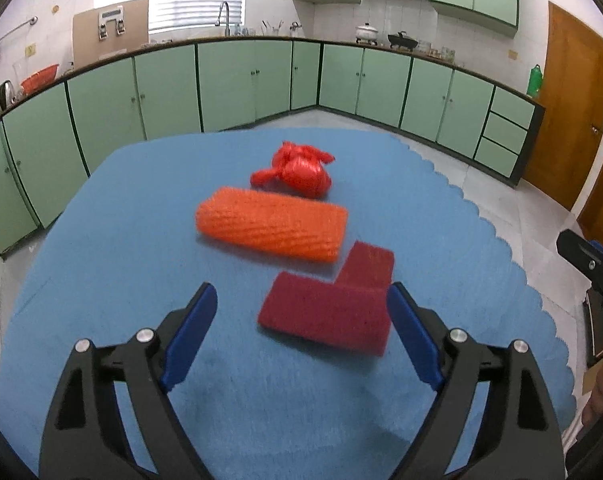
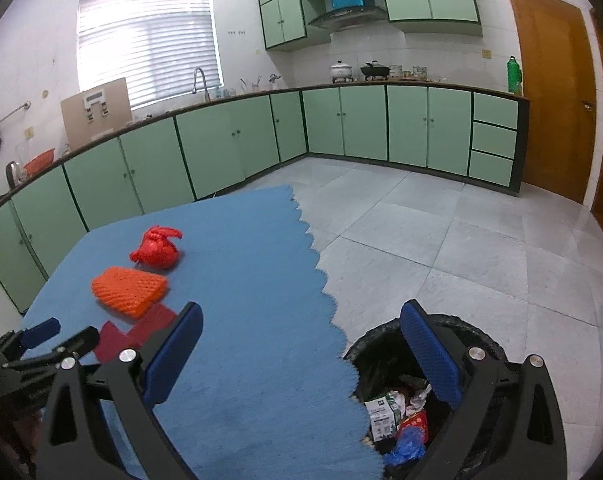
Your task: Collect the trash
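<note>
Left wrist view: left gripper [image 1: 301,300] open over maroon card [image 1: 329,312] on desk [image 1: 101,240]; right gripper [image 2: 301,324] open, above bin [image 2: 385,364].

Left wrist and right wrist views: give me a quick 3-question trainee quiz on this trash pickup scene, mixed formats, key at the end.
1. True or false: the left gripper already grips the dark red pad.
2. Multiple choice: which item lies farthest from the left gripper on the blue mat? A) orange foam net B) knotted red plastic bag C) dark red pad
3. Fill in: below the right gripper, beside the mat's edge, stands a black-lined ______ that already holds wrappers.

Key
1. False: its jaws are open, and the pad lies flat between and ahead of them.
2. B
3. trash bin
</note>
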`<state>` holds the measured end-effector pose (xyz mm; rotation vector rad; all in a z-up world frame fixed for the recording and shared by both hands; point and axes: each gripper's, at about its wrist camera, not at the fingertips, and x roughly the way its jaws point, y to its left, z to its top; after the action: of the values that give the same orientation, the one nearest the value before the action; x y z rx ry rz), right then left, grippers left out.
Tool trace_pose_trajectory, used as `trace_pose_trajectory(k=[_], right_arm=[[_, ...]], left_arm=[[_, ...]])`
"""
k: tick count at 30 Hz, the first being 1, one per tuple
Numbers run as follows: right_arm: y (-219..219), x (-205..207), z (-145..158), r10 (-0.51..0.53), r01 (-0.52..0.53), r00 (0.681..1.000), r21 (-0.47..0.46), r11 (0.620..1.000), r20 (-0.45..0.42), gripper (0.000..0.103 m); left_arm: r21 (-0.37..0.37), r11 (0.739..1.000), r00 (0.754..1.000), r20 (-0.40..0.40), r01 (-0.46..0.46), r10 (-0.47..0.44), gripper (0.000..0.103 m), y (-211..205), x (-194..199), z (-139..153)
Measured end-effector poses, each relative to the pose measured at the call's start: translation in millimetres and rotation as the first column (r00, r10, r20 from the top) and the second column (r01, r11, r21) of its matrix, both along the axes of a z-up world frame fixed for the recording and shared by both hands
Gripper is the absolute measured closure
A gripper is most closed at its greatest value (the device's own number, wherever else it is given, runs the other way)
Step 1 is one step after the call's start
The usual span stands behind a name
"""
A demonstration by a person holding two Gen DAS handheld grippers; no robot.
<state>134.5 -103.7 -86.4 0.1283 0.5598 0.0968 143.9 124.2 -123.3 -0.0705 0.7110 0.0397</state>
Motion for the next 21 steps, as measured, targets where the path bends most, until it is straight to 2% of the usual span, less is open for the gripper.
trace_pose_trajectory(k=[11, 14, 21], right_arm=[[9, 1, -11, 0.014, -0.015, 0.999, -0.025, 1.0, -0.029, 0.006], [8, 1, -12, 0.016, -0.017, 0.999, -0.029, 0.999, -0.029, 0.006], [9, 2, -15, 0.023, -0.024, 0.999, -0.03, 0.999, -0.036, 0.006]], left_arm=[[-0.009, 1.0, 1.0, -0.027, 0.01, -0.011, 0.019, -12, -2, -13], [0.018, 1.0, 0.999, -0.042, 0.01, -0.009, 0.019, -20, 1, -19], [0.004, 1.0, 0.997, -0.073, 0.002, -0.001, 0.019, -22, 6, -27]])
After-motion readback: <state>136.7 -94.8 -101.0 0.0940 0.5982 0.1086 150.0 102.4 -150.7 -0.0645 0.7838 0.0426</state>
